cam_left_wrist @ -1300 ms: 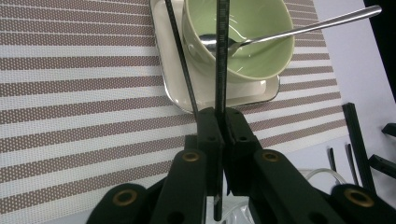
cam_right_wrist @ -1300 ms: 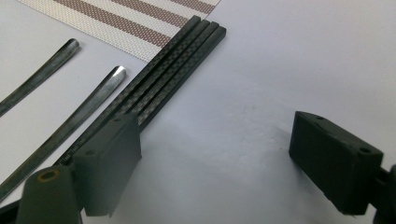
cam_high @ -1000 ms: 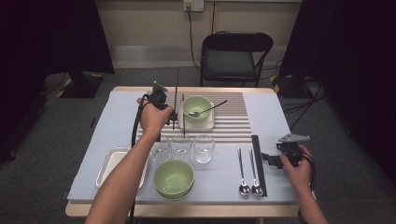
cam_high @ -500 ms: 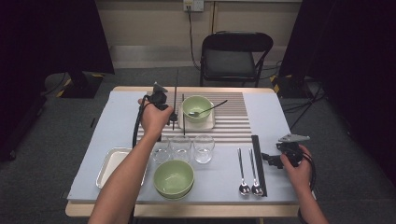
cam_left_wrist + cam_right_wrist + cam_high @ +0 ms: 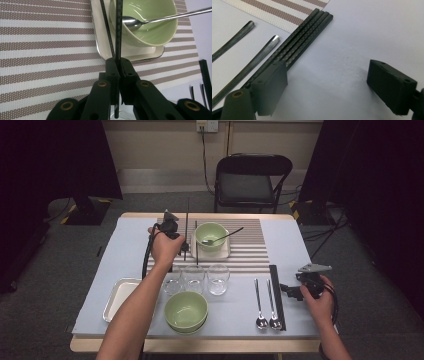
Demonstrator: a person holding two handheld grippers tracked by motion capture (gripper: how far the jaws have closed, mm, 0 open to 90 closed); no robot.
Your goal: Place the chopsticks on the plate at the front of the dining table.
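The person's left forearm (image 5: 140,310) hides part of the metal tray (image 5: 116,299).

free: bare table (image 5: 130,250) left of striped mat (image 5: 250,247), bare strip right of chopstick bundle (image 5: 299,42) | blocked: three glasses (image 5: 195,277) in a row between near bowl (image 5: 186,310) and plate with far bowl (image 5: 210,235) | tray (image 5: 117,297) at near left | two spoons (image 5: 265,300) just left of bundle

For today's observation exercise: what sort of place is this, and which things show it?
Probably a staged studio for table-setting: black curtains around one table, a folding chair, and neatly grouped bowls, glasses and spoons.
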